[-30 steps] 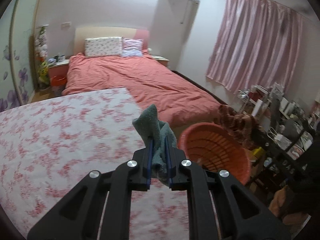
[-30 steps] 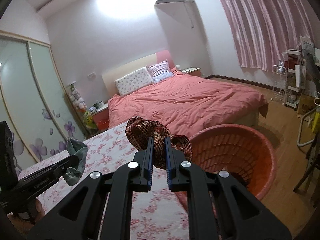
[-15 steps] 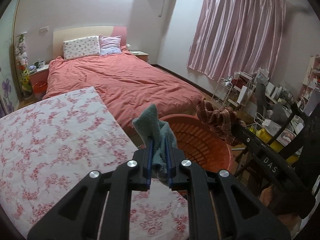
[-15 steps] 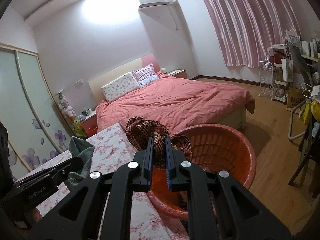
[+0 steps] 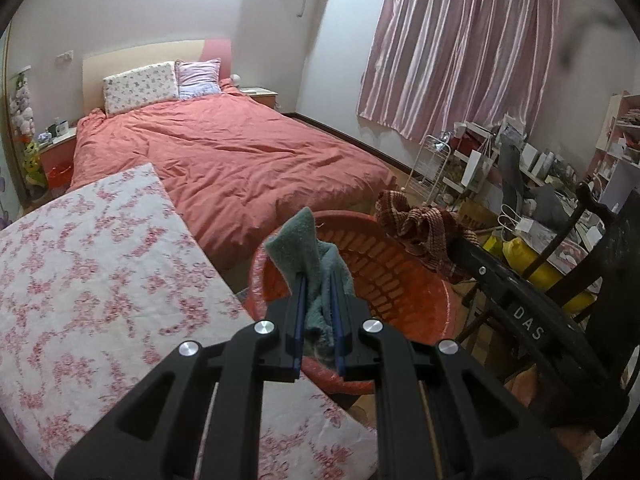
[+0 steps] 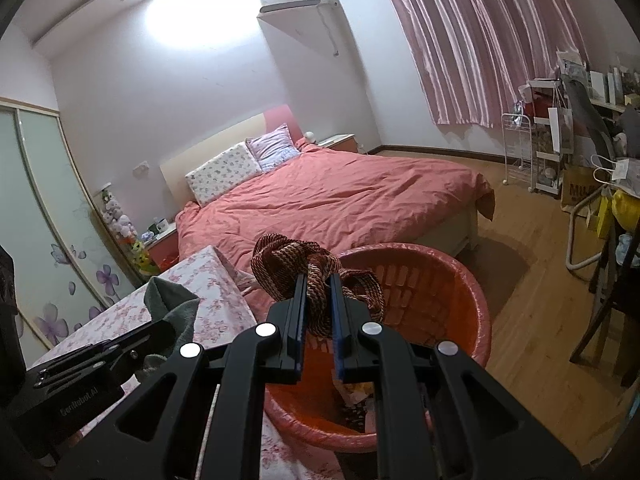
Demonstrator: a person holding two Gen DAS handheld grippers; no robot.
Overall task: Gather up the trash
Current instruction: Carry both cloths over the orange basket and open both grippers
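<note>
Drop-off step: left gripper (image 5: 316, 300) pinches teal cloth (image 5: 308, 252), right gripper (image 6: 318, 304) pinches brown cloth (image 6: 296, 264), both over red basket (image 6: 476, 304), frame center. Next: spread jaws, release.

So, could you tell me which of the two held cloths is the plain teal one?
The cloth in the left tongs; the right one is brown-striped.

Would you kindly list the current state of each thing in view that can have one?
Left gripper: shut on the teal cloth.
Right gripper: shut on the brown woven cloth.
Orange basket: upright on the floor, open-topped, some items at the bottom.
Pink curtain: drawn closed.
Bed: made, duvet spread.
</note>
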